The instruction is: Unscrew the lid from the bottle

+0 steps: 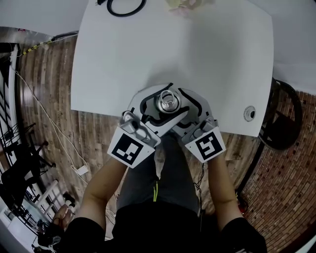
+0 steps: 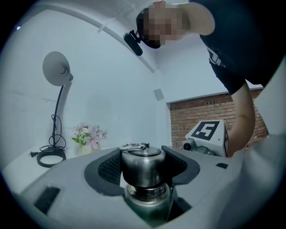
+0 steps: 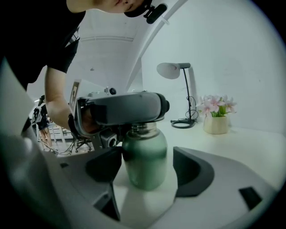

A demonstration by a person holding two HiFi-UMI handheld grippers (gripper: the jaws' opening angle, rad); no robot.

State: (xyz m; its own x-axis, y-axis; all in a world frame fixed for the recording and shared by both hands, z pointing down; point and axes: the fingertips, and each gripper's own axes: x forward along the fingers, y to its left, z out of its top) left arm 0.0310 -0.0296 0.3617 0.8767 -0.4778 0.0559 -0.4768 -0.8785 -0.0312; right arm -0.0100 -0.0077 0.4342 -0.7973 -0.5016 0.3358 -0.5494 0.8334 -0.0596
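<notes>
A green metal bottle (image 3: 145, 156) stands near the front edge of the white table (image 1: 207, 59). Its steel lid (image 2: 142, 167) carries a small ring on top. My left gripper (image 2: 143, 163) is shut on the lid, with a dark pad against each side. In the head view the left gripper (image 1: 165, 101) comes in from the lower left above the bottle (image 1: 168, 103). My right gripper (image 3: 147, 165) sits lower, round the bottle's body. Its left pad lies against the bottle, while a strip of table shows between the bottle and the right pad. The left gripper (image 3: 120, 109) hides the lid in the right gripper view.
A desk lamp (image 2: 56, 71) with a ring base (image 1: 126, 6) and a vase of pink flowers (image 2: 89, 136) stand at the table's far edge. A round grommet (image 1: 250, 113) sits at the front right corner. A dark chair (image 1: 284, 123) stands to the right.
</notes>
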